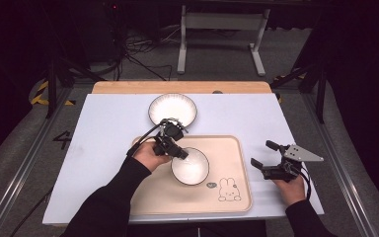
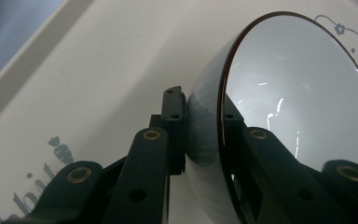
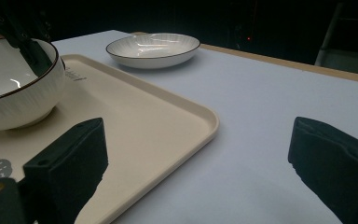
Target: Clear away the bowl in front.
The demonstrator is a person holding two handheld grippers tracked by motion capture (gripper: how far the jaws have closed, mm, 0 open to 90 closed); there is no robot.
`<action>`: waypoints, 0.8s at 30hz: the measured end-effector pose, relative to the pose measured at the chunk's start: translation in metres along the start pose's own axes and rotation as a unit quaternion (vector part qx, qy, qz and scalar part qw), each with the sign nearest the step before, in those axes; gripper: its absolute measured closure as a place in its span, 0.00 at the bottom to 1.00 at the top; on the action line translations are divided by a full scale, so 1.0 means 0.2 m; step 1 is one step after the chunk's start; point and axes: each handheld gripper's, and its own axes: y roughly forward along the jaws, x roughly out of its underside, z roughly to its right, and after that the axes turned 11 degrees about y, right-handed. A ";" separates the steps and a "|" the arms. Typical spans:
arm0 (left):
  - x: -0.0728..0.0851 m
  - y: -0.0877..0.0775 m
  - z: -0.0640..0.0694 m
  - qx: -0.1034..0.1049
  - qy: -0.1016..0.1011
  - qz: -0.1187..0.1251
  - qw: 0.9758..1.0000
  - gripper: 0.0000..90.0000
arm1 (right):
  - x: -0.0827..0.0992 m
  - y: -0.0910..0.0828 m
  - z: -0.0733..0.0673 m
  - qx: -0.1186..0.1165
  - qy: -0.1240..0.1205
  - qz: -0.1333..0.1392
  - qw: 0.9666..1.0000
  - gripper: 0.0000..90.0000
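Observation:
A white ribbed bowl with a dark rim (image 1: pixel 191 168) (image 2: pixel 298 93) (image 3: pixel 18 93) sits on the beige tray (image 1: pixel 177 197) (image 2: pixel 98 70) (image 3: pixel 144 116). My left gripper (image 1: pixel 183 155) (image 2: pixel 203 112) is shut on the bowl's left wall, one jaw outside and one inside. A shallow white plate (image 1: pixel 172 109) (image 3: pixel 153 49) lies on the white table beyond the tray. My right gripper (image 1: pixel 261 153) (image 3: pixel 198 140) stands open just right of the tray, nothing between its jaws, pointing toward the tray and bowl.
The tray has a rabbit drawing (image 1: pixel 229 190) at its front right corner. The white tabletop (image 1: pixel 103 148) ends in a wooden strip (image 1: pixel 177 87) at the far edge. Beyond it stand a metal frame (image 1: pixel 222 29) and floor cables.

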 end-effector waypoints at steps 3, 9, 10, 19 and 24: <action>0.00 0.00 0.00 -0.003 -0.001 -0.002 1.000 0.89 | 0.00 0.00 0.00 0.000 0.000 0.000 1.000 0.06; 0.02 0.01 -0.03 0.006 -0.008 0.001 1.000 0.88 | 0.00 0.00 0.00 0.000 0.000 0.000 1.000 0.06; 0.02 0.01 -0.03 0.006 -0.011 0.000 1.000 0.88 | 0.00 0.00 0.00 0.000 0.001 0.000 1.000 0.06; 0.04 0.00 -0.05 0.001 -0.021 0.008 1.000 0.84 | 0.00 0.00 0.00 -0.001 0.002 0.001 1.000 0.06; 0.04 -0.04 -0.05 0.008 -0.015 0.030 0.999 0.72 | 0.00 0.00 0.00 -0.001 0.003 0.000 1.000 0.06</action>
